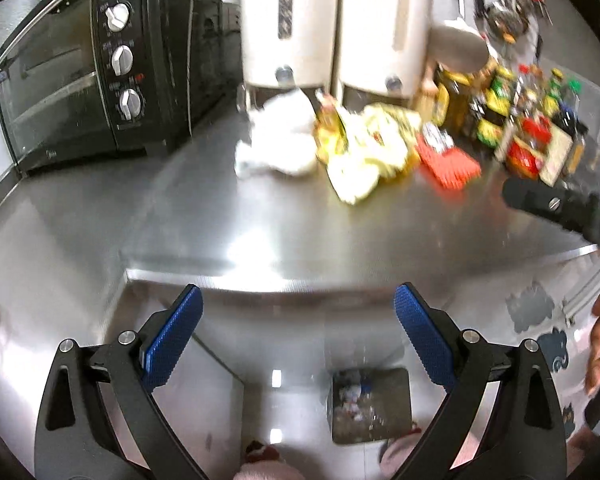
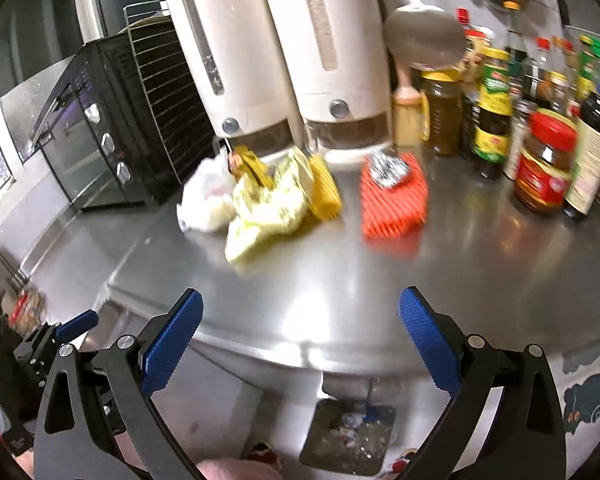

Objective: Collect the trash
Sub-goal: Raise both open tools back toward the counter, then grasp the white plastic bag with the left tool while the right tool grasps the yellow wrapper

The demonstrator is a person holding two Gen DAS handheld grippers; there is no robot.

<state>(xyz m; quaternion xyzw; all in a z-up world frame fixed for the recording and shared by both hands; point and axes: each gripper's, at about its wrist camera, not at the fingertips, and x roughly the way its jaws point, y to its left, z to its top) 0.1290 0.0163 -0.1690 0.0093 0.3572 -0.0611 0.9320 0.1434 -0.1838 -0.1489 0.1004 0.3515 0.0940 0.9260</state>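
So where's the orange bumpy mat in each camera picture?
Left wrist view: the orange mat is right of centre, beside the yellow wrapper.
Right wrist view: the orange mat is near the middle, with crumpled foil on its far end.
Shared landmark: the two white canisters stand behind it in both.

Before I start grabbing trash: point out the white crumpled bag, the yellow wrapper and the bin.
white crumpled bag [image 2: 204, 200]: right wrist view, its middle.
yellow wrapper [image 2: 268, 208]: right wrist view, crumpled centre.
bin [image 2: 320, 436]: right wrist view, left wall.
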